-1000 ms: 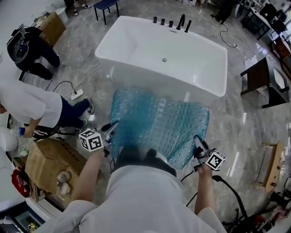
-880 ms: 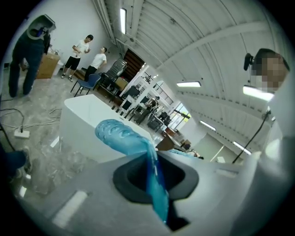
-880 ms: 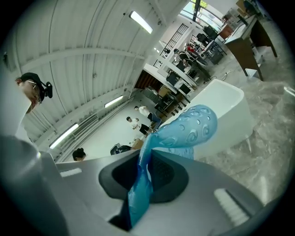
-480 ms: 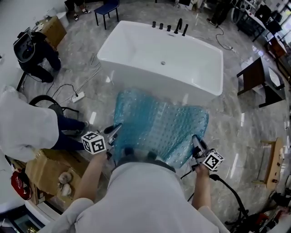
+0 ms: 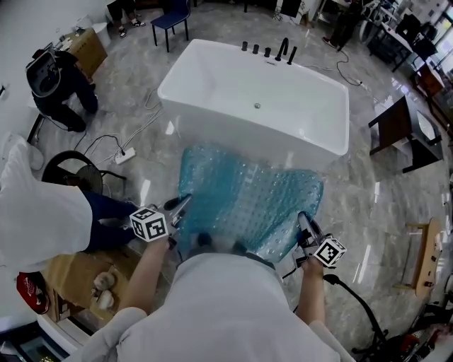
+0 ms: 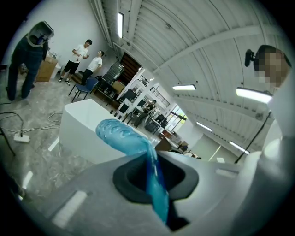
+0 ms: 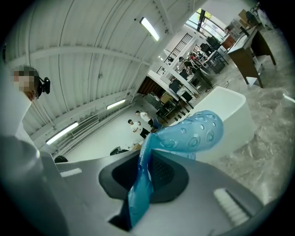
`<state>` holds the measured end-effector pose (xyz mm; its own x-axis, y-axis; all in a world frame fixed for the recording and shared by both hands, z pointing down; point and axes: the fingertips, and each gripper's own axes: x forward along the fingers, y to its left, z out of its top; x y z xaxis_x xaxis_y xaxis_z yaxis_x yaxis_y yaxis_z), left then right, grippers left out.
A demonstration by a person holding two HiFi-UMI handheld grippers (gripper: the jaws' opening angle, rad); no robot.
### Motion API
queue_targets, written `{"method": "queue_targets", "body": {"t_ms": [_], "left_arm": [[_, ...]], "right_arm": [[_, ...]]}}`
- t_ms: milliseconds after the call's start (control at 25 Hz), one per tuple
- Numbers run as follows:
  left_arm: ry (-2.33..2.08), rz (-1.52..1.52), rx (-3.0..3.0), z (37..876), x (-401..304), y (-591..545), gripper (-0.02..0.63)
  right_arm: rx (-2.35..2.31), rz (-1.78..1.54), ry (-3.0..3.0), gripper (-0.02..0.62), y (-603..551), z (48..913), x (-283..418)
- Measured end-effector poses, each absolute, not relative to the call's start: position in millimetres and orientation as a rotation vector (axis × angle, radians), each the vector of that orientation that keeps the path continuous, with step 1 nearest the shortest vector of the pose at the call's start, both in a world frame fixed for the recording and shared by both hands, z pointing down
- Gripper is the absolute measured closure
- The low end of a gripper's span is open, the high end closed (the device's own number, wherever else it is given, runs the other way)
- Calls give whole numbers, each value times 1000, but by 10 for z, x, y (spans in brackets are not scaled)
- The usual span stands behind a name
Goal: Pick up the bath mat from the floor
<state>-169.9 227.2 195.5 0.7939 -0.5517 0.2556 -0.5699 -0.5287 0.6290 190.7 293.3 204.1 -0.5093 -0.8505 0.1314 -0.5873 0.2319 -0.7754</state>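
Mat span | bath mat (image 5: 248, 201) spreads between both hands, far edge toward bathtub (image 5: 212, 78) | left gripper (image 5: 181, 206) fingers pinch its left corner | right gripper (image 5: 304, 223) fingers pinch its right corner | floor clearance at far edge unclear

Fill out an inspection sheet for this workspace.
Surface: glossy grey marble-look floor.
Job's things: blue bath mat, held by its near edge and spread in front of the white bathtub.
Clutter: cardboard box at lower left.
Grippers: left gripper and right gripper, each shut on a corner of the bath mat.
Cables: power strip with its cord, left of the bathtub; black cable by the right hand.
Surroundings: bystander in white, dark side table, blue chair.
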Motion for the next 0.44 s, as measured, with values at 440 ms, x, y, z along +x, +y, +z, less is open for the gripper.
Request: {"method": "queue_targets", "body": {"t_ms": [440], "left_arm": [[-835, 36, 2249, 1996, -1897, 2299, 592]], "right_arm": [[-1337, -1144, 2187, 554, 2888, 2039, 1746]]}}
